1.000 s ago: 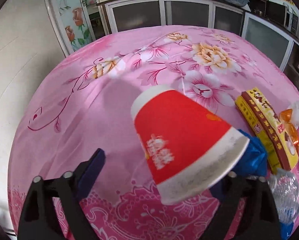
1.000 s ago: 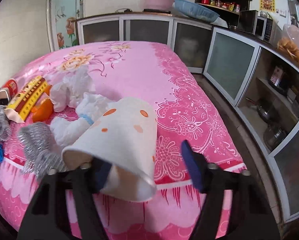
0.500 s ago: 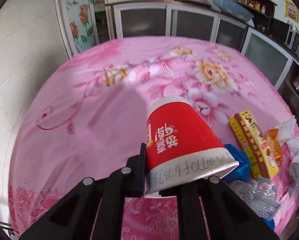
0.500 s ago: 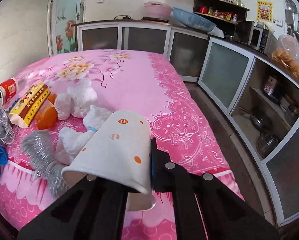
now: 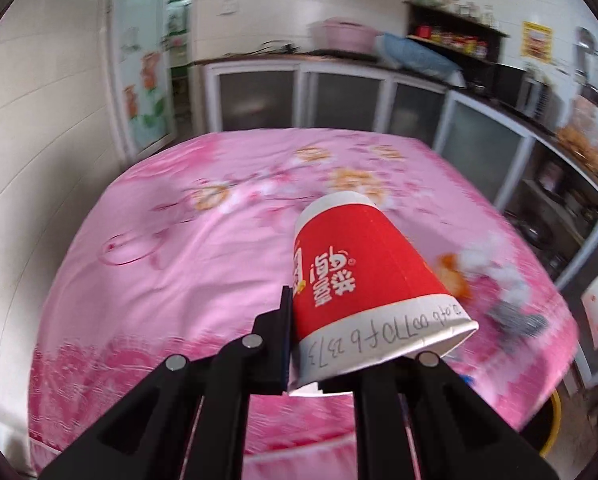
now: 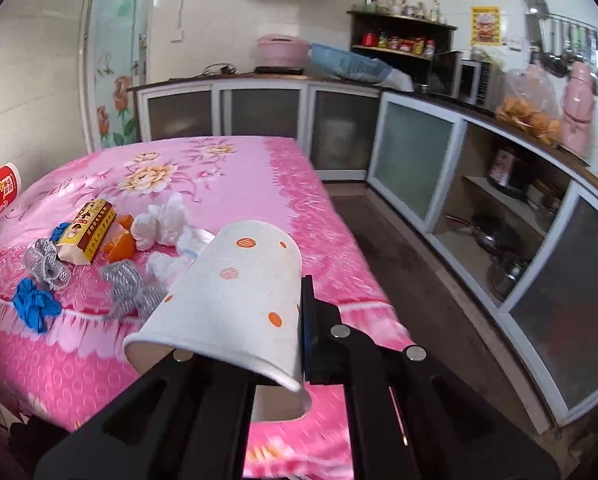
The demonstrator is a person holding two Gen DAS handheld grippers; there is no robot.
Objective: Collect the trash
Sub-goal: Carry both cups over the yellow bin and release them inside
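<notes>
Above the pink bench (image 6: 235,168), the left hand-held gripper (image 5: 339,344) holds a red paper cup (image 5: 359,276) tight near its rim. Beside it, the right hand-held gripper (image 6: 239,344) squeezes a white dotted cup (image 6: 235,300), lifted over the remaining trash (image 6: 87,232).

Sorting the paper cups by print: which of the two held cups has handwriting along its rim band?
The red paper cup in the left claw: black handwriting runs along its white rim band. The white orange-dotted paper cup in the right claw shows none.

Box (image 6: 86,236) left of tissues (image 6: 161,224)
</notes>
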